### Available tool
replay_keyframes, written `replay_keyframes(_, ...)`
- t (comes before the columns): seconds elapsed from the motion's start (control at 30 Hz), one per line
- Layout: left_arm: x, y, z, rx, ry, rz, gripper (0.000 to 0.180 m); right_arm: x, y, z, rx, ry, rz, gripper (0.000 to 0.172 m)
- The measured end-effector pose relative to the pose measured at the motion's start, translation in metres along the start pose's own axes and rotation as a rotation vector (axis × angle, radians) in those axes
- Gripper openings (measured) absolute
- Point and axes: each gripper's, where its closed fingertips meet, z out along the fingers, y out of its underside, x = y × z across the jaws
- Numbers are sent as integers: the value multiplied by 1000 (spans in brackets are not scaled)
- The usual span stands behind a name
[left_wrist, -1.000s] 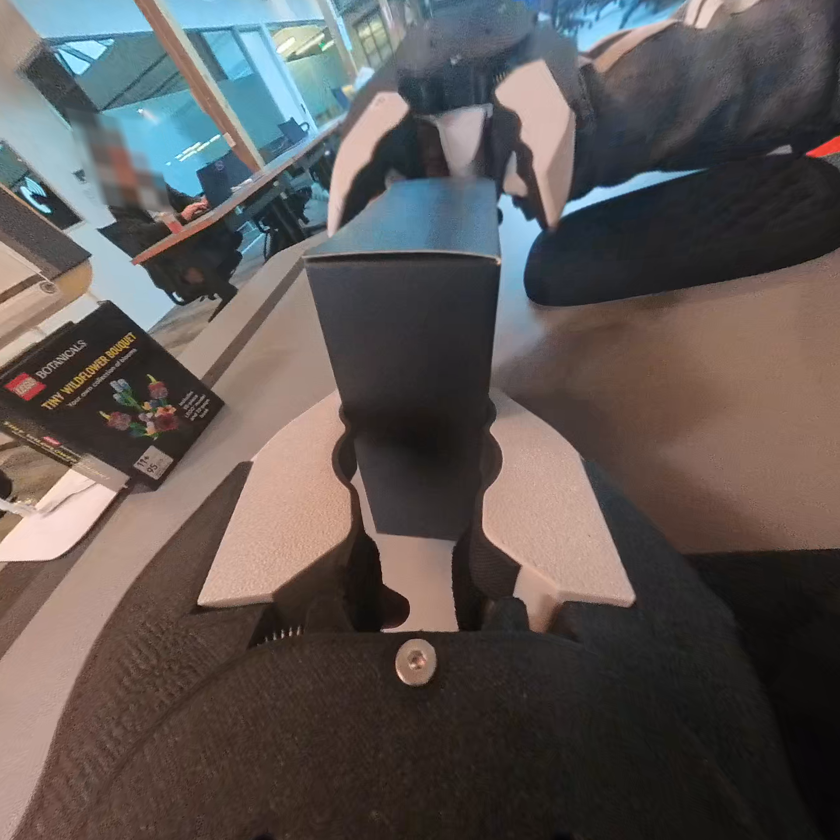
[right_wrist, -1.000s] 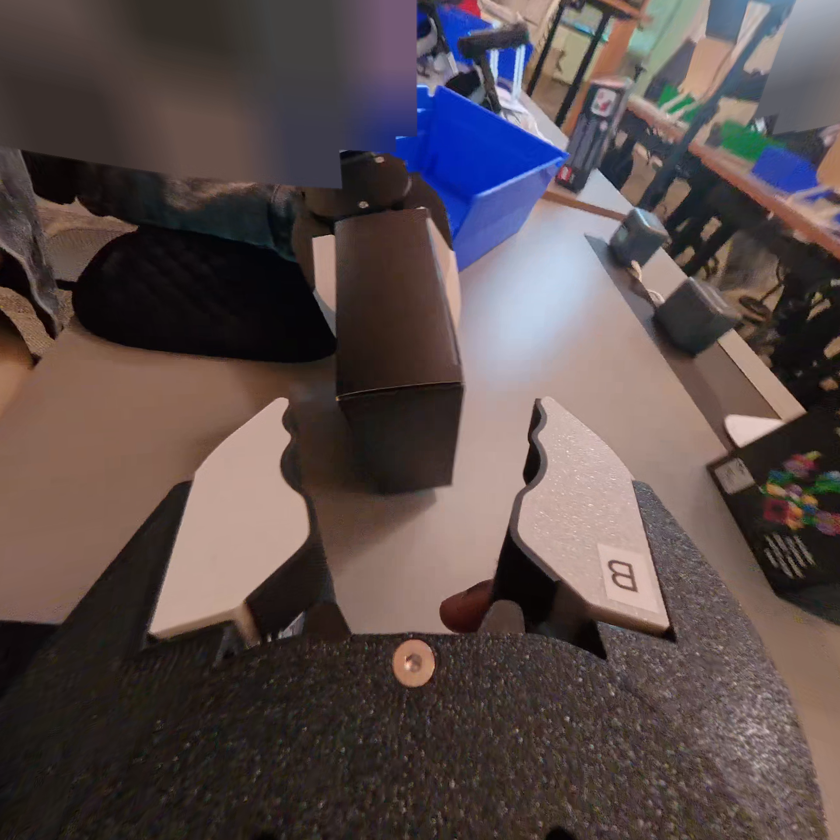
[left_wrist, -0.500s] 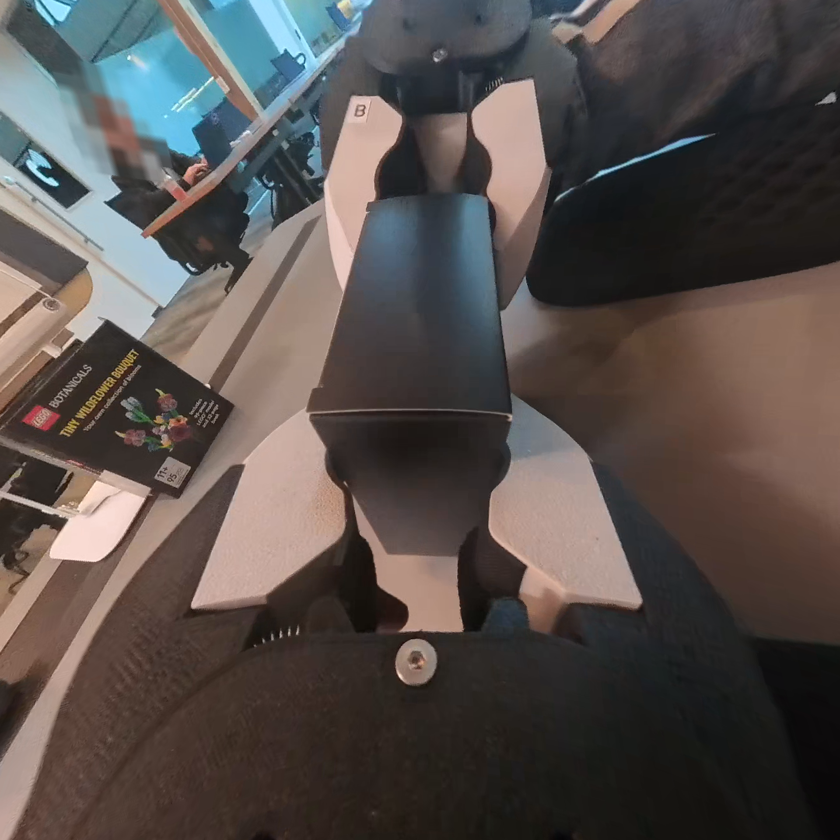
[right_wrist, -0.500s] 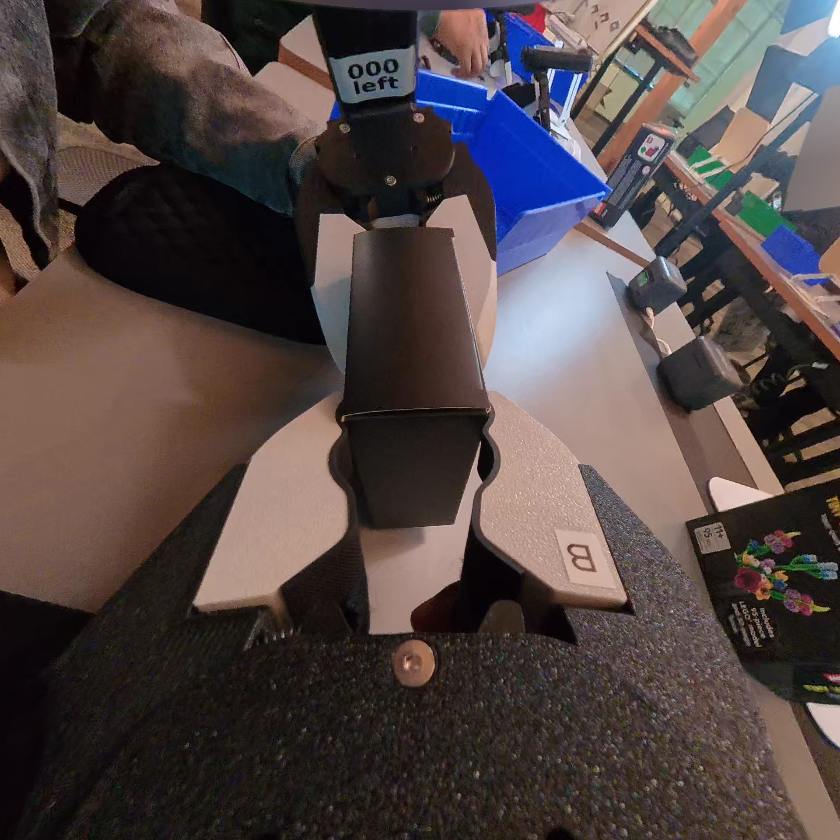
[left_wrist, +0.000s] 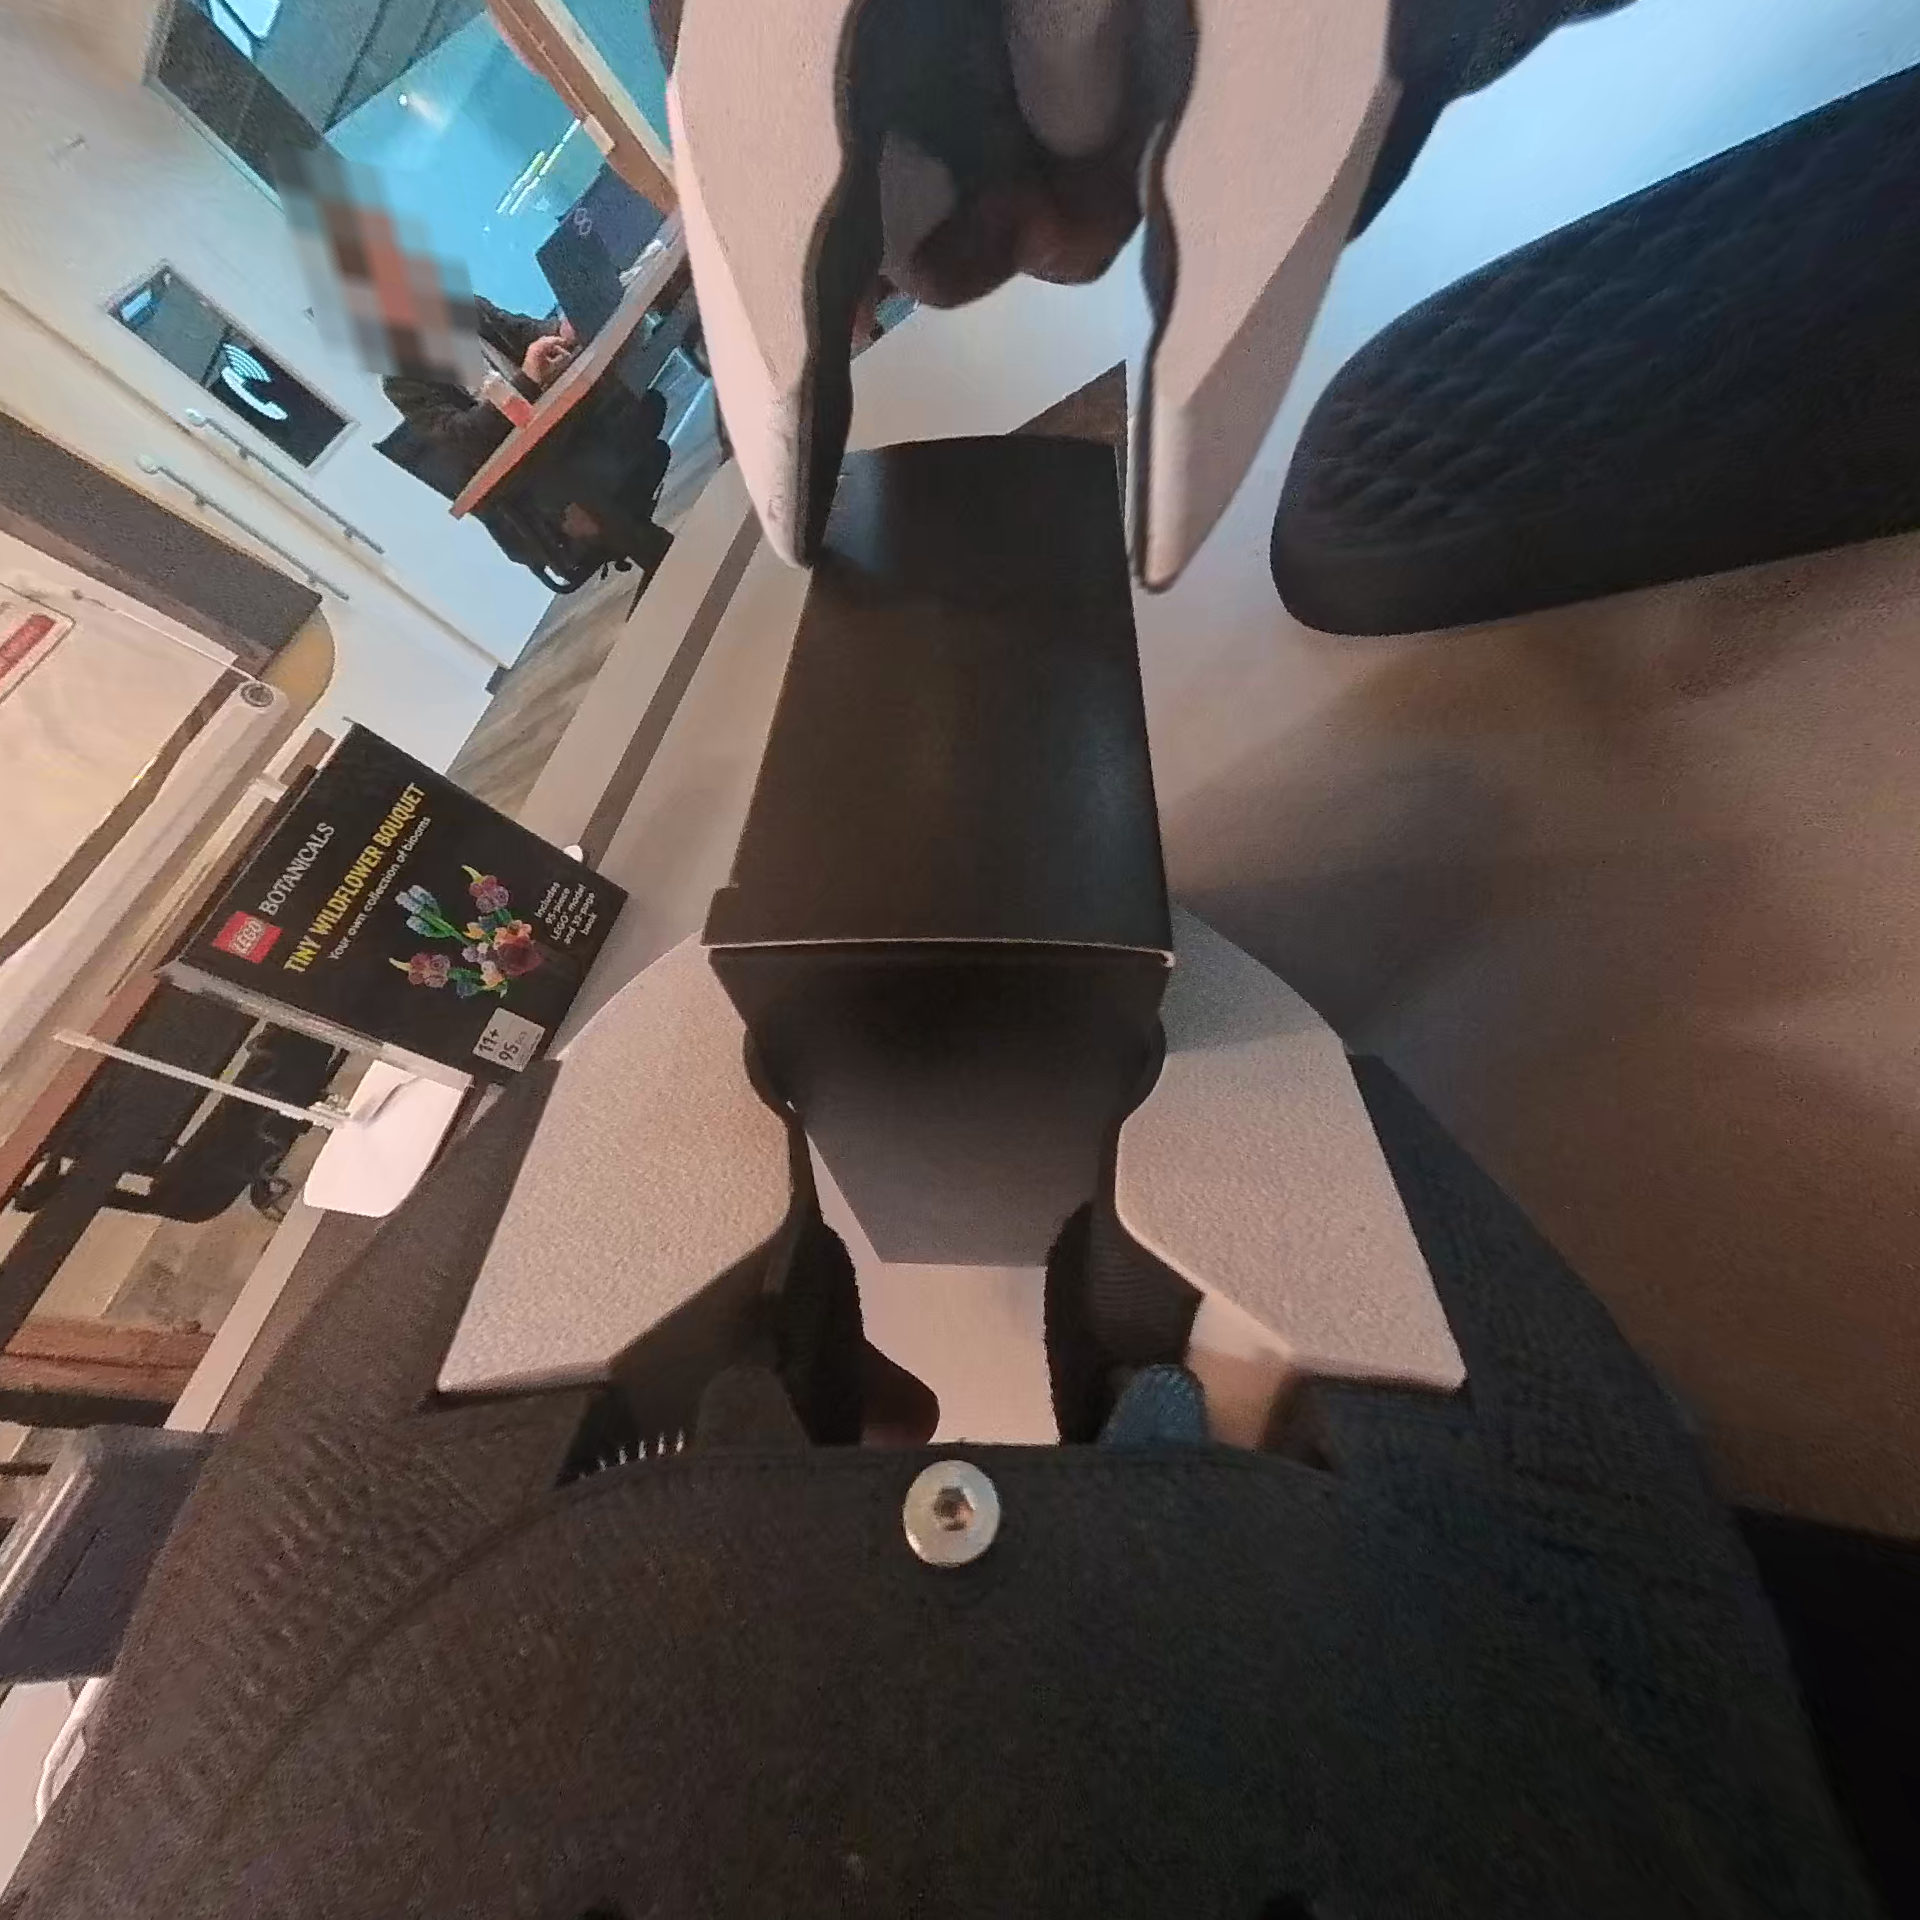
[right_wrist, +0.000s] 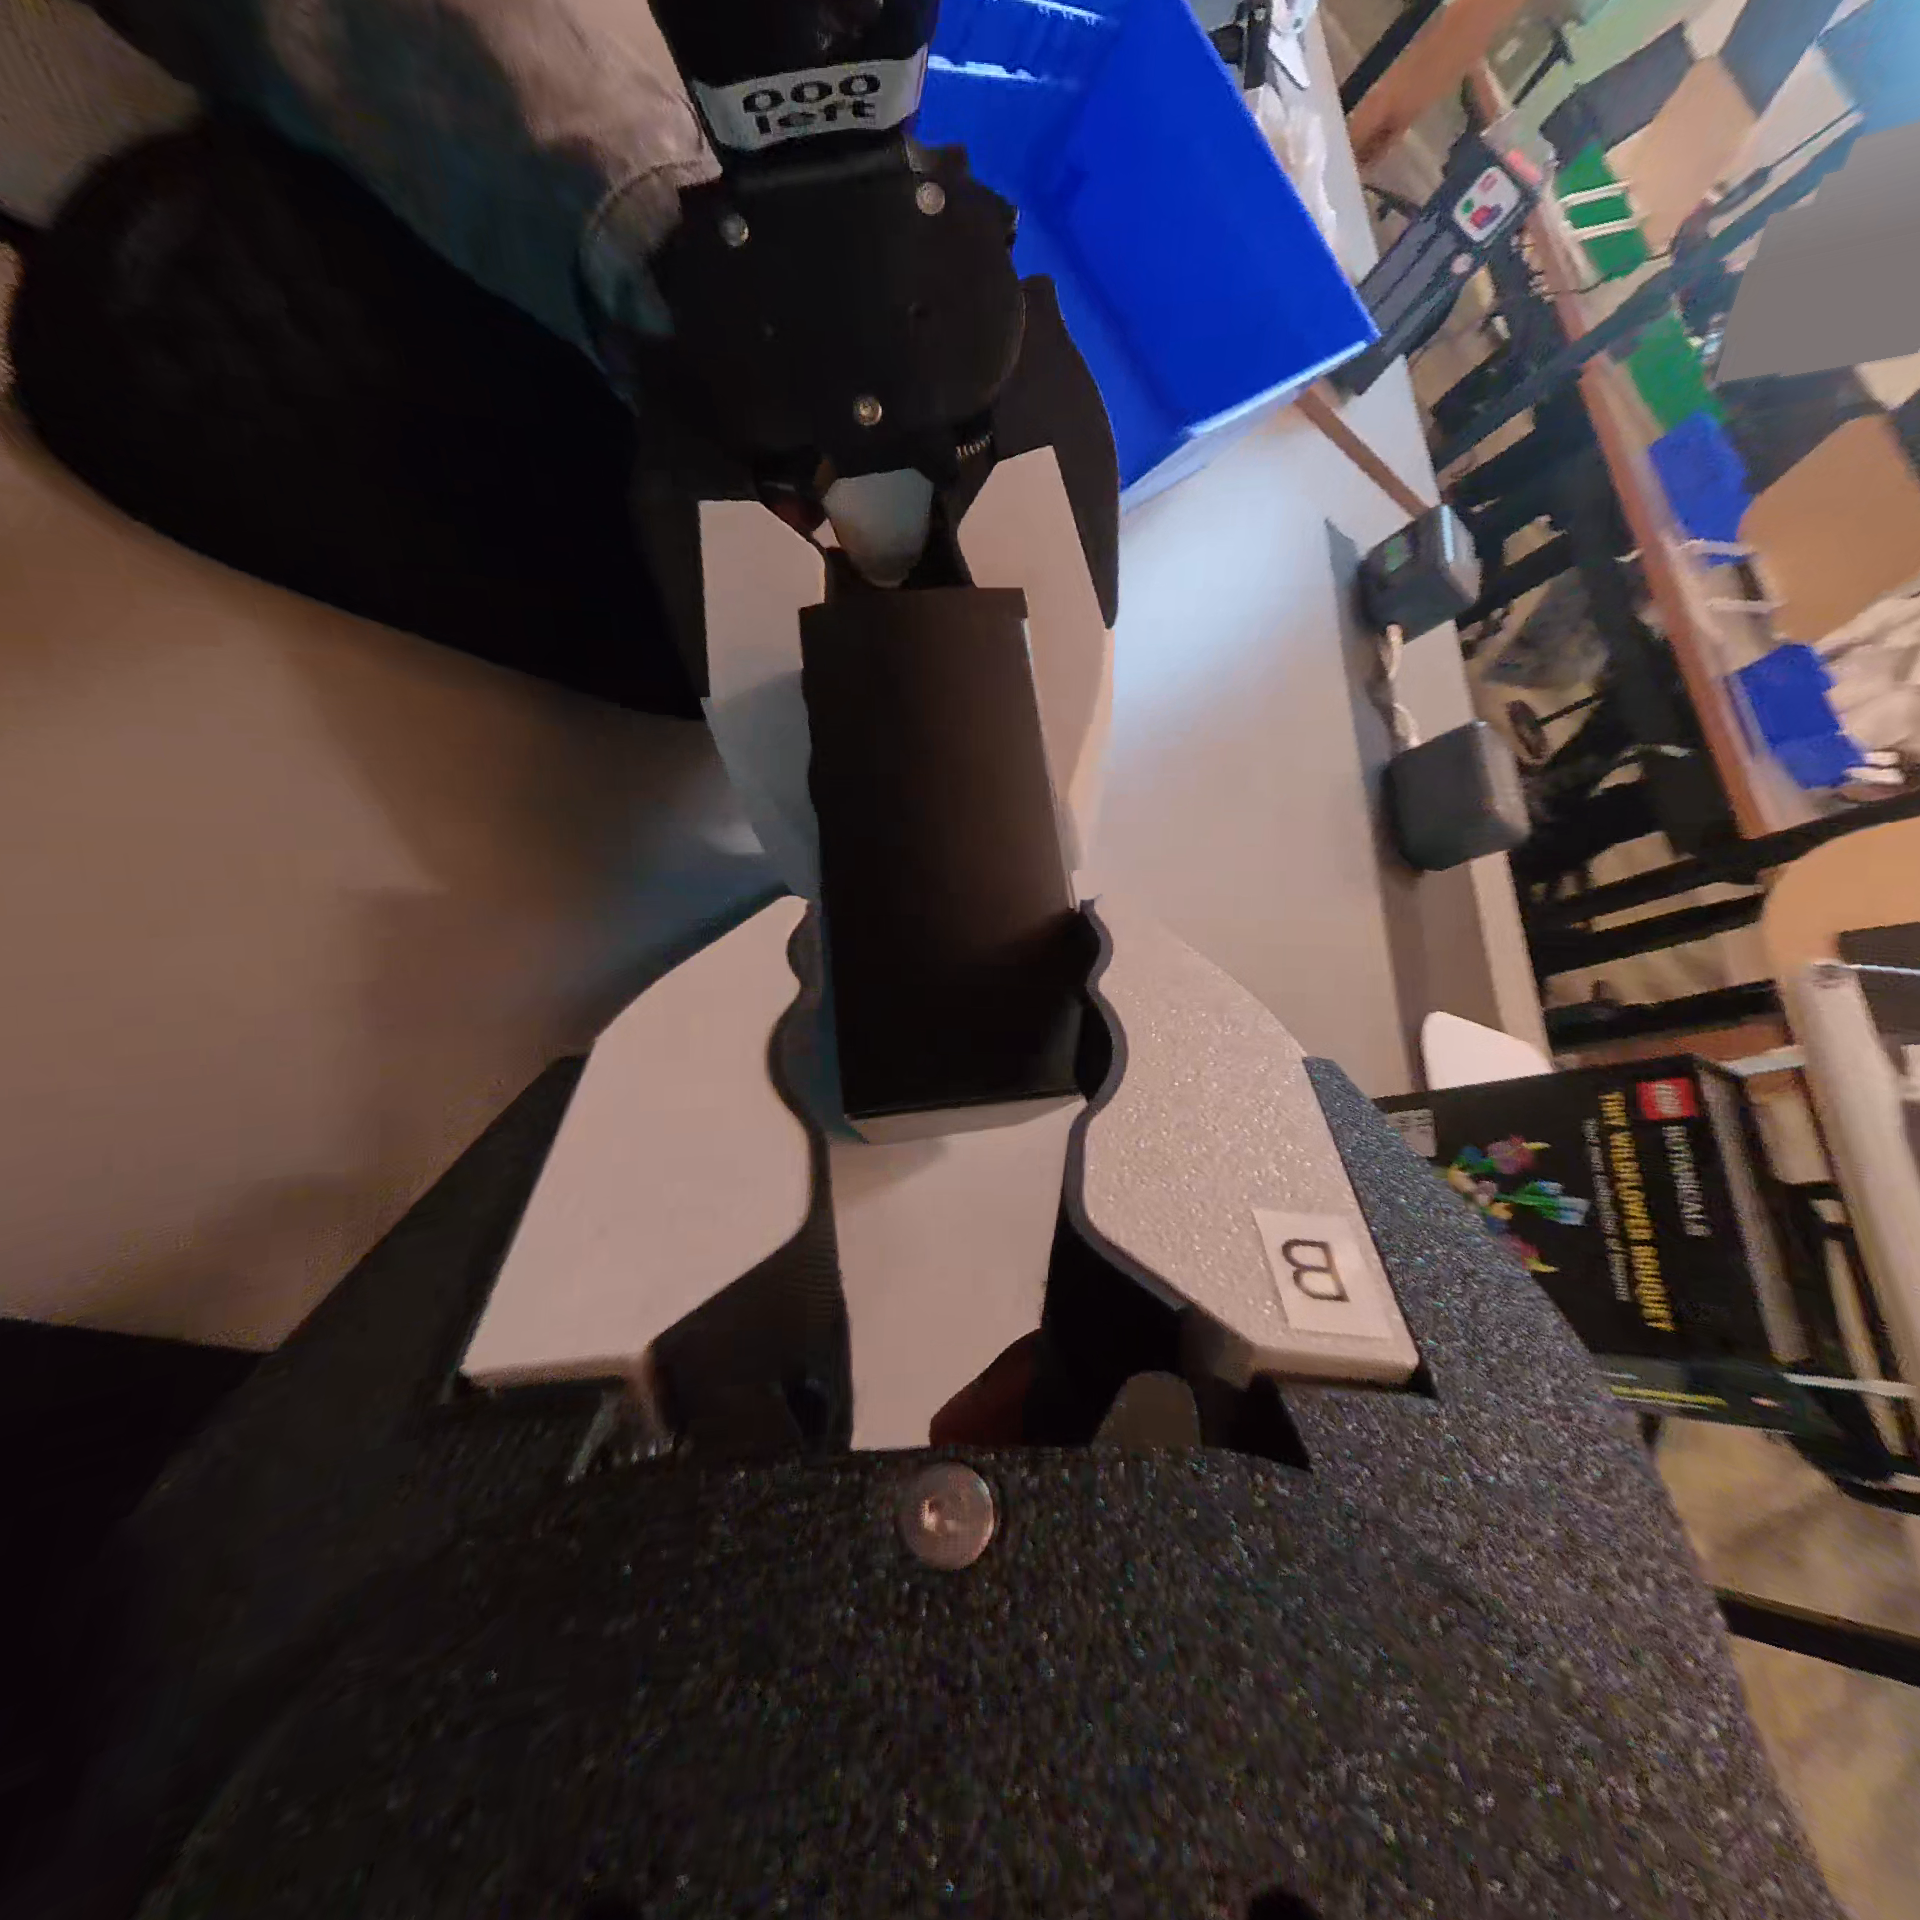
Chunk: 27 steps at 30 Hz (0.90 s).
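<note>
A plain black oblong box (left_wrist: 956, 748) is held between both grippers above the grey table (left_wrist: 1558, 883). My left gripper (left_wrist: 951, 1039) is shut on its near end, with both pads against its sides. The right gripper (left_wrist: 977, 551) shows at the box's far end, one fingertip on each side. In the right wrist view my right gripper (right_wrist: 940, 935) is shut on the near end of the same box (right_wrist: 935, 790), with both pads pressed on its sides. The left gripper (right_wrist: 920, 800) clasps the far end there.
A black printed box with flowers (left_wrist: 405, 914) lies at the table's edge; it also shows in the right wrist view (right_wrist: 1558, 1226). A blue bin (right_wrist: 1143, 260) stands behind. A black padded cushion (left_wrist: 1610, 416) lies beside the grippers. Small grey blocks (right_wrist: 1455, 810) sit at the right. My right fingertips sit around 5 centimetres from my left ones.
A second ago my right gripper stood open in front of the box; it has moved in and shut on its end. Both views have since rolled and the box has tilted.
</note>
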Motion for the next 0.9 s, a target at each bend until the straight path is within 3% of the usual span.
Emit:
replay_keyframes(0.17, -3, 1, 1, 26, 30, -36, 60, 5, 2, 2, -48, -20, -28, 45)
replay_keyframes(0.37, -7, 2, 1, 33, 50, -126, 60, 13, 6, 7, -211, -82, -44, 45)
replay_keyframes(0.63, -14, 3, 1, 87, 73, -259, 60, 26, 11, 17, -296, -24, -48, 47)
replay_keyframes(0.9, -7, -2, -3, 145, 49, -133, 60, 16, 6, 12, -269, -84, -72, 45)
